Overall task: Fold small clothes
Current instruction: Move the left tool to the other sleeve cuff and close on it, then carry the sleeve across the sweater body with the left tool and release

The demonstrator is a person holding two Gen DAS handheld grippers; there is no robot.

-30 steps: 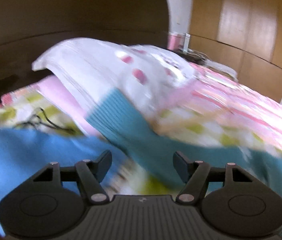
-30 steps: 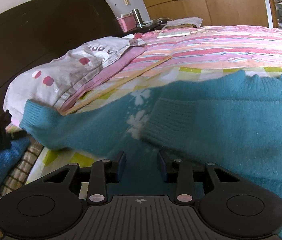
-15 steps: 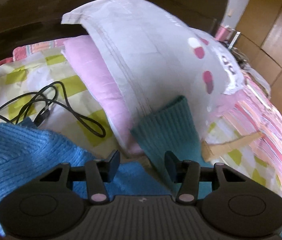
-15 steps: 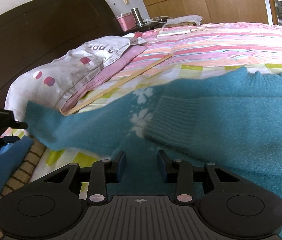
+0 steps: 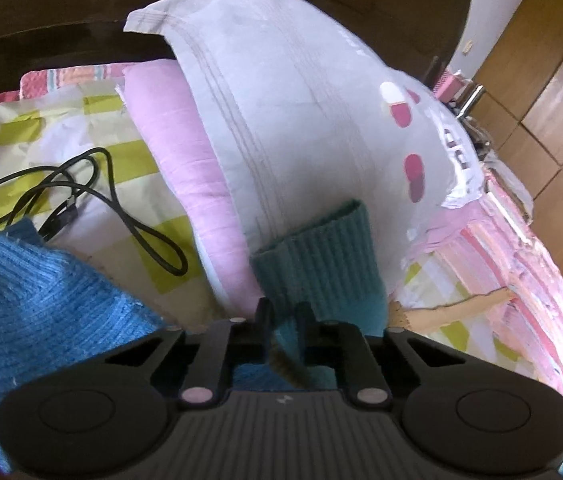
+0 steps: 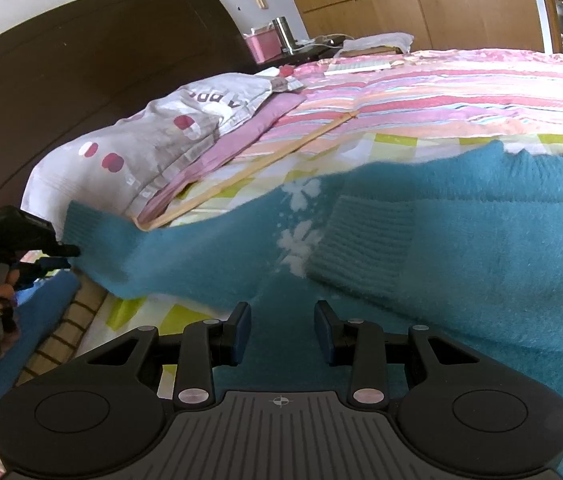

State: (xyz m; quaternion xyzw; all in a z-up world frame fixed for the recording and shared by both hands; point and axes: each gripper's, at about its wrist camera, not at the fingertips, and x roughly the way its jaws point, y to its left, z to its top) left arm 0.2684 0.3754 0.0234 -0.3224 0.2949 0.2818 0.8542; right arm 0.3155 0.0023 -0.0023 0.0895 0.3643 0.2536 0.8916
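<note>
A teal fuzzy sweater (image 6: 461,248) with white flower marks lies spread on the bed. One sleeve is folded across its body, its ribbed cuff (image 6: 361,248) near the middle. The other sleeve stretches left; its ribbed cuff (image 5: 321,256) rests against the pillow. My left gripper (image 5: 283,312) is shut on that sleeve just behind the cuff; it also shows in the right wrist view (image 6: 61,256) at the sleeve's end. My right gripper (image 6: 281,328) is open and empty, low over the sweater's lower part.
A white pillow (image 5: 301,112) lies on a pink pillow (image 5: 177,168) at the dark headboard (image 6: 81,80). A light blue knit garment (image 5: 21,312) and a black cable (image 5: 81,200) lie left of the sleeve. Wooden wardrobes (image 6: 421,0) stand beyond the striped bedspread (image 6: 441,100).
My left gripper has moved in onto the outstretched sleeve and closed on it behind the cuff. My right gripper has stayed open over the sweater.
</note>
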